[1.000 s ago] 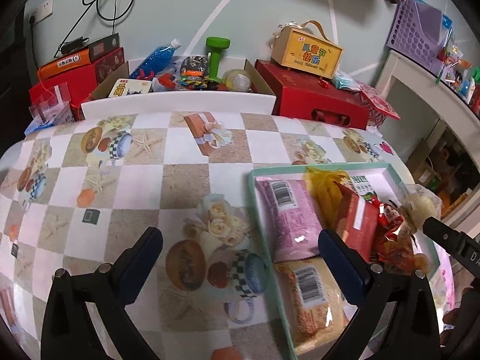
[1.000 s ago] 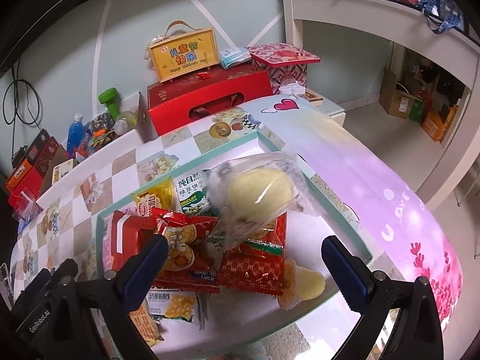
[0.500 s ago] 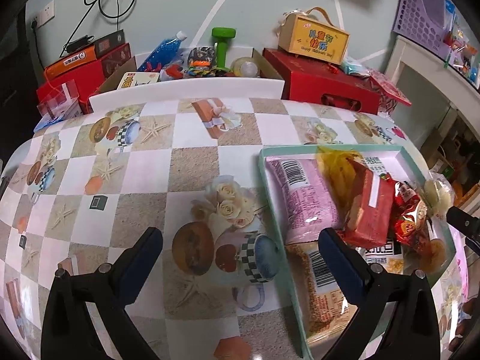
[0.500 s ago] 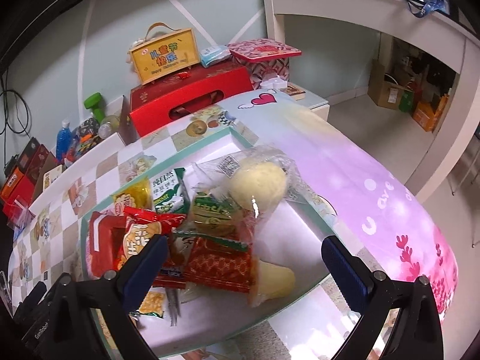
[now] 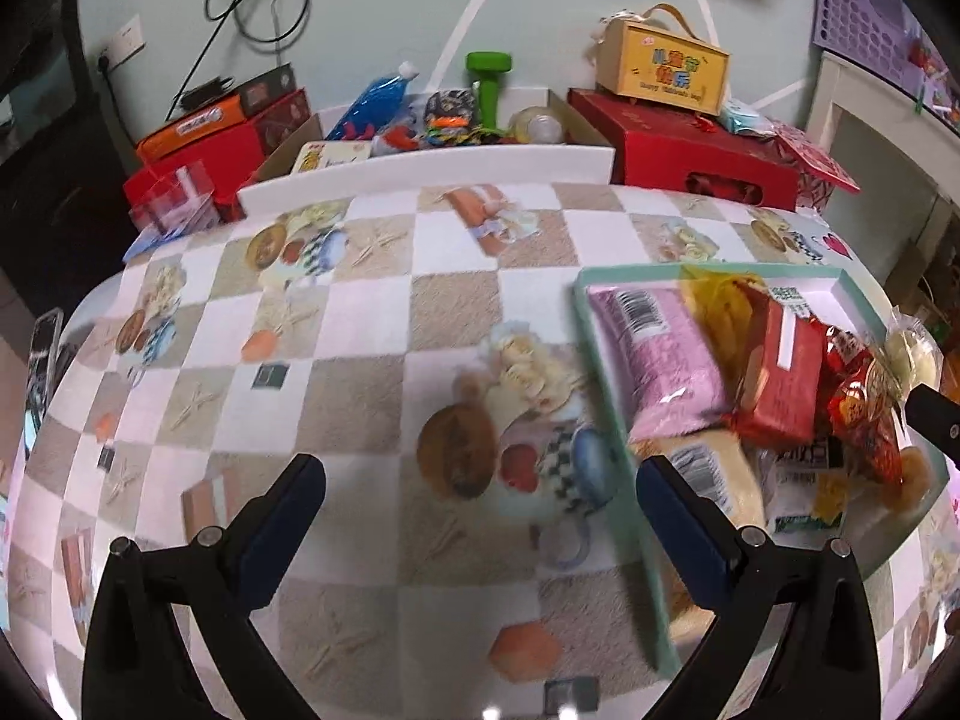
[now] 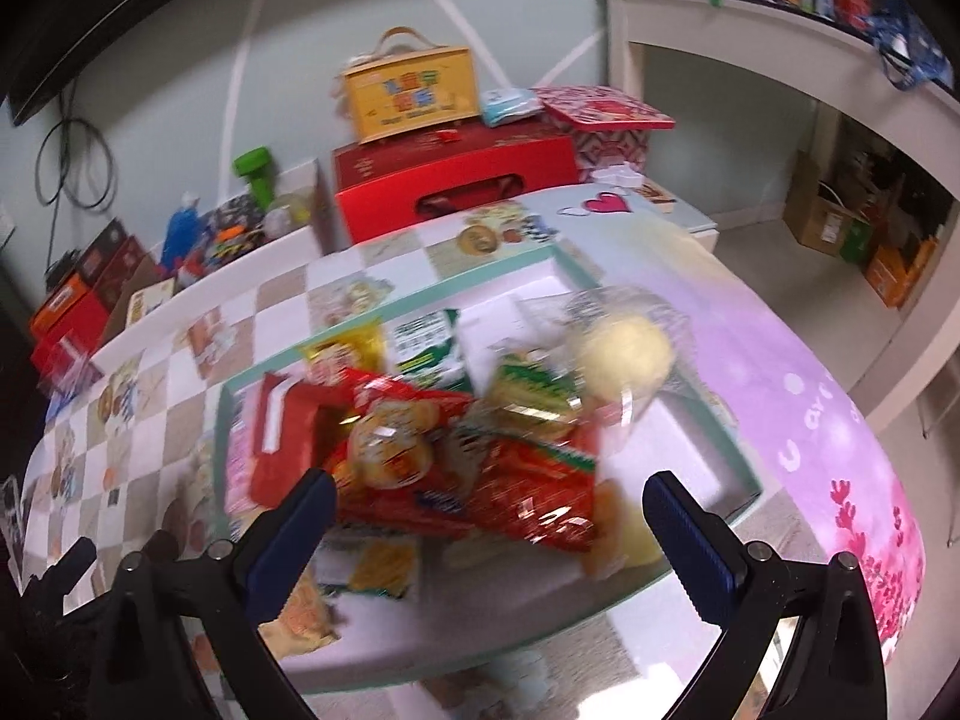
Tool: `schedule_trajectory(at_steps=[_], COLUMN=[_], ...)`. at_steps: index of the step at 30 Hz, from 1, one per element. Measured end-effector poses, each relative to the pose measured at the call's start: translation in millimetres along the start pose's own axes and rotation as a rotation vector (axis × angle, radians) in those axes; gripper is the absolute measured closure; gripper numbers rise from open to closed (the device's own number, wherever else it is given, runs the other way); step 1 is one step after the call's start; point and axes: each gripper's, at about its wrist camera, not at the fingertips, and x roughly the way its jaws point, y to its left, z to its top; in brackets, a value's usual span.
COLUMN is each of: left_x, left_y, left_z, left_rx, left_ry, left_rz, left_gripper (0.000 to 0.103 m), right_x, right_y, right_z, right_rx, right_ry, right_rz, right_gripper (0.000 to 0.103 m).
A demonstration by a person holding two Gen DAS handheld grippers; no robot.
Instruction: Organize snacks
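A mint-rimmed white tray lies on the table and holds a heap of snacks. In the left wrist view it holds a pink packet, a yellow packet, a red box and a beige packet. In the right wrist view I see red crinkly packets, a green packet and a clear bag with a pale bun. My left gripper is open and empty over the tablecloth, left of the tray. My right gripper is open and empty above the tray's near edge.
A checked tablecloth covers the table. At the back stand a red gift box, a yellow carry box, a cardboard box with a green dumbbell and bottles, and red boxes. A white shelf is on the right.
My left gripper has pulled back and left, so the tray sits further right in its view. My right gripper has pulled back from the tray; the bun bag now lies on the heap.
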Motion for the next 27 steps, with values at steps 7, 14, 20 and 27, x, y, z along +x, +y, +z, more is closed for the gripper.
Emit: schedule_trajectory(at_steps=[7,14,20,27], left_x=[-11.6,-23.0,-24.6,-26.8], left_y=[27.1,54.5,65.9,72.3], left_z=[-19.5,-34.9,-49.2,-66.9], left_rx=[-0.025,-0.058,-0.058,-0.053], left_ry=[0.027,0.039,0.068,0.094], left_rz=[0.04,0.074,0.089,0.102], left_gripper=[0.0,0.0,0.0,0.0], right_x=[-12.1,-20.5,-26.3,-30.5], right_y=[26.1,50.7,67.4,69.8], right_z=[-18.0,-41.0,-56.5,-74.7], right_rx=[-0.07,-0.156,-0.213,-0.24], right_ry=[0.009,0.03,0.039,0.053], right_rz=[0.035,0.064,0.081,0.081], right_gripper=[0.0,0.0,0.0,0.0])
